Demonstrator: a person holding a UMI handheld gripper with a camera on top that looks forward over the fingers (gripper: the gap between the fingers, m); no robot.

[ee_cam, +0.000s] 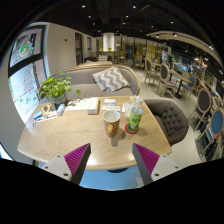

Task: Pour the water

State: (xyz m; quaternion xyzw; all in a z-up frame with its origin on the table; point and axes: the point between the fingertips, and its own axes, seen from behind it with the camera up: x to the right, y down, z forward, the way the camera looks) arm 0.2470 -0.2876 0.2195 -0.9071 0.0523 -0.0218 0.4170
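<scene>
Gripper view: tool (pixel 112 160) spread wide, holding nothing, over the near edge of the counter (pixel 60 135). Cup (pixel 111 121) and bottle (pixel 134 116) stand side by side on the counter, well beyond the fingers (pixel 76 158). Potted plant (pixel 55 88) at the far side.

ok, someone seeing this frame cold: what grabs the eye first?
Probably the bottle with the green label and the cup to its left, standing close together on the pale wooden table, just ahead of the gripper, whose fingers stand open with nothing between them. Next comes the potted plant at the table's far left, and beyond it the grey sofa with its zigzag cushion.
</scene>
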